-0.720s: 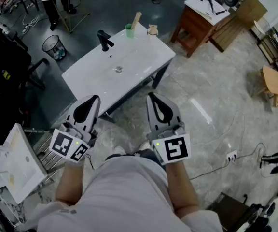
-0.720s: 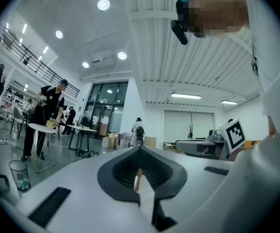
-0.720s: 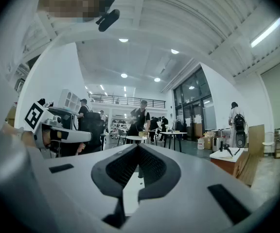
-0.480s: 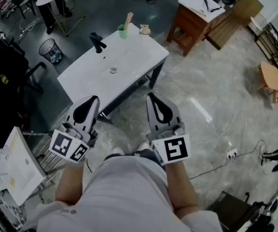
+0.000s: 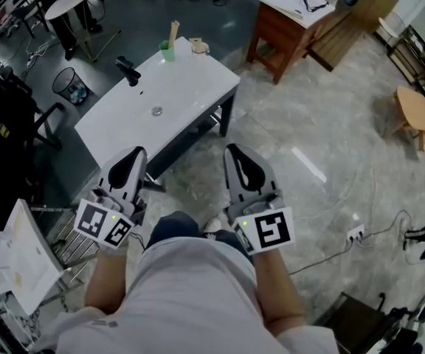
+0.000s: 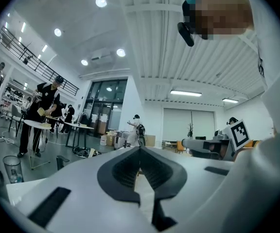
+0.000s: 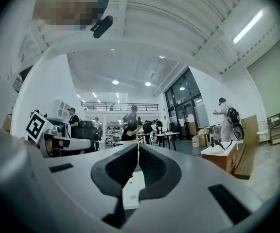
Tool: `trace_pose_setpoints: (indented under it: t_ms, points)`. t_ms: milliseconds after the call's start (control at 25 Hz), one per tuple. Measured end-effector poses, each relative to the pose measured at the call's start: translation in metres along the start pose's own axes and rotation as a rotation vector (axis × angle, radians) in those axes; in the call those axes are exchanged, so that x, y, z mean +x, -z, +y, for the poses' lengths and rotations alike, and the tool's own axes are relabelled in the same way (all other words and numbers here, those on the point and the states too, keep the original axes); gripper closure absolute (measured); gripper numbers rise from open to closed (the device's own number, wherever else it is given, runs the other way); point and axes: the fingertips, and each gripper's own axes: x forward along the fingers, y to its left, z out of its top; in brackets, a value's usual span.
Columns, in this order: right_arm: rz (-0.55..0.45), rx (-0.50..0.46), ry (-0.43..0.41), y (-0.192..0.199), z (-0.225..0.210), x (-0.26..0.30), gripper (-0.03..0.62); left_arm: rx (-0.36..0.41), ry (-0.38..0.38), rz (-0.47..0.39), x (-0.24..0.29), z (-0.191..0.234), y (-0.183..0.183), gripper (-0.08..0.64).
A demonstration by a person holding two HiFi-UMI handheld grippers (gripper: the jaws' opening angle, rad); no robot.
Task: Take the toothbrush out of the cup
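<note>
Toothbrush (image 5: 173, 31): a pale, wood-coloured stick standing in a small green cup (image 5: 167, 51). Its upper part rises clear of the rim and tilts slightly to the right in the head view. The bristle end is too small to make out.

Location: the cup stands upright at the far corner of a white basin table (image 5: 190, 87), beyond the black tap (image 5: 128, 68) and the round drain (image 5: 156, 111). A small tan object (image 5: 198, 47) sits just beside the cup on its right and cannot be identified at this size.

Left gripper (image 5: 136, 152): clenched and empty. Its own view shows the dark pads meeting in a closed line with nothing between them.

Right gripper (image 5: 232, 149): likewise clenched and empty, with the pads meeting in its own view.

Position of tools: both grippers are held level in front of the person's body, side by side, pointing towards the basin table. The left one has its tip near the table's near edge, while the right one is over the marble floor (image 5: 323, 146).

Relation: the toothbrush and cup are well apart from both grippers, across the whole table top. They lie ahead, between the lines of the two grippers and nearer the left one's. Neither tool touches the cup, the toothbrush or the table.

Surroundings: a wooden side table (image 5: 286, 17) stands right of the basin table and a wire waste bin (image 5: 71, 85) stands left of it
</note>
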Motion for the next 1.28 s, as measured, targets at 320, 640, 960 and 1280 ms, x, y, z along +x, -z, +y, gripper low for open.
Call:
trace_pose_setpoints:
  t_ms: [320, 640, 960, 1280]
  points:
    - [0.035, 0.018, 0.022, 0.015, -0.037, 0.007, 0.569, -0.02, -0.034, 0.014, 0.026, 0.011, 0.016, 0.543]
    - [0.058, 0.001, 0.022, 0.024, -0.083, 0.063, 0.569, -0.031, -0.048, -0.006, 0.081, 0.054, 0.02, 0.543]
    - [0.099, -0.007, 0.001, 0.048, -0.129, 0.163, 0.569, -0.043, -0.047, -0.006, 0.16, 0.121, 0.03, 0.543]
    - [0.16, -0.005, -0.043, 0.069, -0.167, 0.274, 0.569, -0.06, -0.046, 0.037, 0.234, 0.2, 0.032, 0.543]
